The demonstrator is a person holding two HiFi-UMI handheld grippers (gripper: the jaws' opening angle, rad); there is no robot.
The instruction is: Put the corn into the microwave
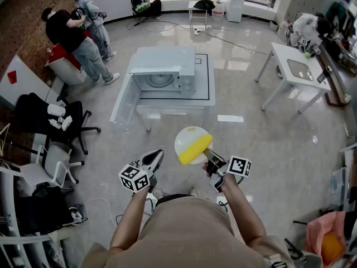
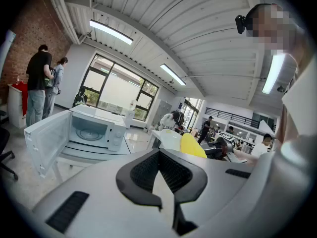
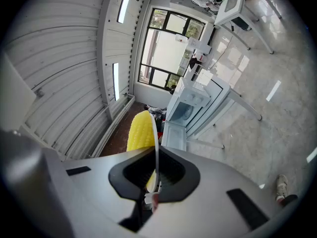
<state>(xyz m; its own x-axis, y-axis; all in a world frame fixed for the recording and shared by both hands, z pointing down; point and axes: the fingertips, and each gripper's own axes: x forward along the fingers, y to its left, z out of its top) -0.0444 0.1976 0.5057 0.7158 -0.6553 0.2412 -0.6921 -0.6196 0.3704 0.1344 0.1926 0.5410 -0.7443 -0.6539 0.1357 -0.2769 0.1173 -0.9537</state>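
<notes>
**A:** What is seen at the left?

**B:** The left gripper (image 1: 157, 156) is held with its jaws closed together, and nothing is caught between them. Past it, the microwave (image 1: 162, 74) is seen on a low table (image 1: 211, 85), with its door (image 1: 124, 102) swung wide open.

**A:** And where is the corn found?

**B:** The corn (image 1: 194, 150) is carried in the air on a white plate (image 1: 187, 135), well short of the microwave. The plate's rim is pinched by the right gripper (image 1: 208, 154), whose jaws are shut tight on it. The corn itself is not touched, and it lies on the plate just beyond the jaw tips.

**A:** How is it expected to handle?

**B:** The cob is judged light and firm, but round, so rolling is to be feared. The plate is judged stiff and smooth. As it is gripped at one edge only, it is best held level, with the hold taken on the rim and not on the cob.
</notes>
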